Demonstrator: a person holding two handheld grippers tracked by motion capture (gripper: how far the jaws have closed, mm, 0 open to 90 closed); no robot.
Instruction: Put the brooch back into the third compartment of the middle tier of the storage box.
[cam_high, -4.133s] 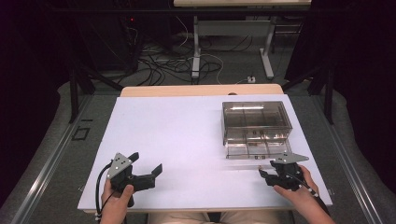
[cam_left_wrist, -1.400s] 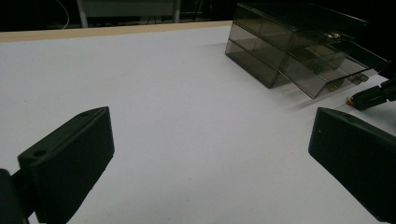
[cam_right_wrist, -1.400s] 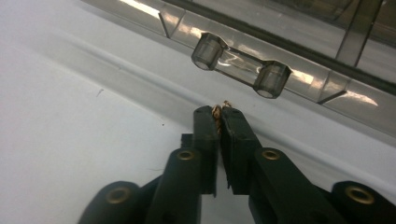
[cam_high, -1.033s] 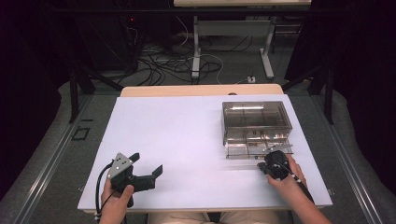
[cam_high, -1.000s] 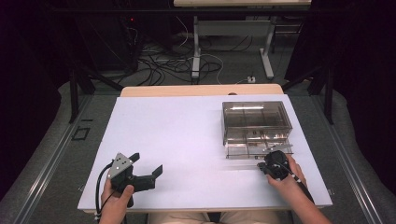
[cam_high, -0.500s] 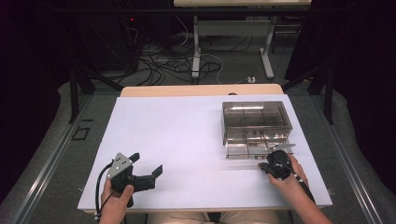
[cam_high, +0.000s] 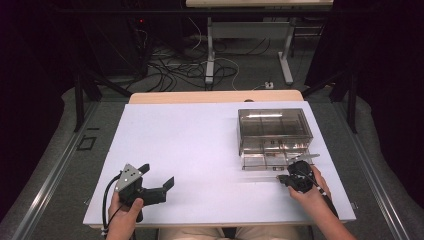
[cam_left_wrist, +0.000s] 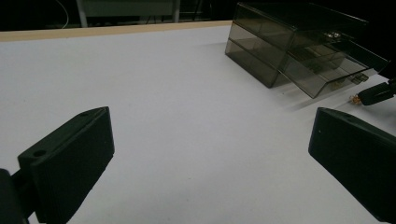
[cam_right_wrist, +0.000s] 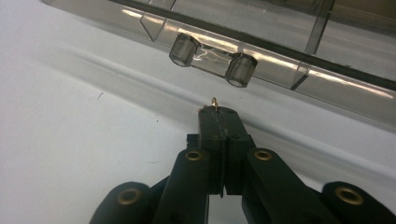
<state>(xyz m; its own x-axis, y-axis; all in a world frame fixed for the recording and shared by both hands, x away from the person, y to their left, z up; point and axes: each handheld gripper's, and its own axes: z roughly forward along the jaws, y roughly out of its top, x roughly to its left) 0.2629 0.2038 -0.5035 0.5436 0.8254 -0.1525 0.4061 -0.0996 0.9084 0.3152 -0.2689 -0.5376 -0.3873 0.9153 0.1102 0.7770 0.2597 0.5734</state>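
A tiny gold hook peeks from your right gripper, low in the middle of the right gripper view; the jaws are pinched tight on it so so small a piece cannot slip. Just above it sits the drawer, pulled out from the smoky plastic box at the right of the high view, its handle facing you, likely where the hook belongs. Your left gripper rests lower left on the white table, jaws wide and empty, clear of the work.

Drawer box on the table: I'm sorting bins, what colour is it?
Smoky grey, see-through plastic drawer box; clearest in the left gripper view.
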